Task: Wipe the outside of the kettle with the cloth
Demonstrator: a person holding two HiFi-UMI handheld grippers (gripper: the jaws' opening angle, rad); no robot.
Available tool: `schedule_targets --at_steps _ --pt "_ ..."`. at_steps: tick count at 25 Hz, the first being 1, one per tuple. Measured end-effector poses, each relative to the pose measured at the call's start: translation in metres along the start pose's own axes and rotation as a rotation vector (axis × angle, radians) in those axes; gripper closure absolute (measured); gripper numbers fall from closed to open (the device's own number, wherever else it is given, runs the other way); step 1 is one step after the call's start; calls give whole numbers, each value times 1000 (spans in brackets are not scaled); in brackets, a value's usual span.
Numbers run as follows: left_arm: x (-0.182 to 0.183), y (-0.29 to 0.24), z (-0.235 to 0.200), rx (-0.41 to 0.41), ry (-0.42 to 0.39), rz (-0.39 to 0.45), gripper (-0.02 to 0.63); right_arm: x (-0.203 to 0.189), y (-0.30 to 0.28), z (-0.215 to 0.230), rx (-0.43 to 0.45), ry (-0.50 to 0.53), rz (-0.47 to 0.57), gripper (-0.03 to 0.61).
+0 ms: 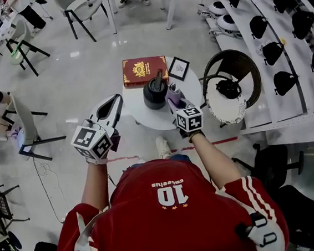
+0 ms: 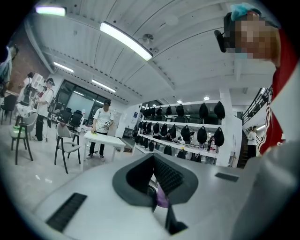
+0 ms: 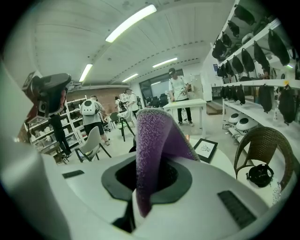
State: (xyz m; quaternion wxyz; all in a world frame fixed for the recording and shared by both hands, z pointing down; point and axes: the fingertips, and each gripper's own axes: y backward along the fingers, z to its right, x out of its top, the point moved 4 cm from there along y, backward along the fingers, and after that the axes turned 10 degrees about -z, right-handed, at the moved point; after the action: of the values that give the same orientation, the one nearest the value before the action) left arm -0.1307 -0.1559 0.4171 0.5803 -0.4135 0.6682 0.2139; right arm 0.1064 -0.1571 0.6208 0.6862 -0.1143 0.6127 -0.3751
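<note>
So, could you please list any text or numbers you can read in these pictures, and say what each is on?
"10": large white number on the person's red shirt.
Small white word above that number: too small and distorted to read.
Red book on the round table: gold emblem and print, too small to read.
Framed picture: a dark drawing, no legible words.
Neither gripper view shows any readable text.

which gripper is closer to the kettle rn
Right. The right gripper, holding the purple cloth, is close against the kettle's right side; the left gripper hangs farther off to the kettle's left.
</note>
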Motion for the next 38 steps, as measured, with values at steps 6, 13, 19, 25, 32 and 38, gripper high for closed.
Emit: schedule_targets --at_steps 6,13,19,25,32,38 --pt "-8 23 -2 -8 6 3 607 -3 2 -20 -12 -11 11 534" --pt "-21 51 -6 -8 13 5 607 -4 -2 -45 -15 11 19 534" --pt "-26 72 -14 12 27 15 607 -4 -8 -65 -1 22 21 534" --pt "-23 88 -26 42 27 33 607 6 -19 -80 22 37 25 534" --pt "-21 100 -41 69 38 48 607 27 -30 -93 43 61 40 534" --pt "-23 112 -50 84 47 49 607 44 -28 -101 48 71 74 534"
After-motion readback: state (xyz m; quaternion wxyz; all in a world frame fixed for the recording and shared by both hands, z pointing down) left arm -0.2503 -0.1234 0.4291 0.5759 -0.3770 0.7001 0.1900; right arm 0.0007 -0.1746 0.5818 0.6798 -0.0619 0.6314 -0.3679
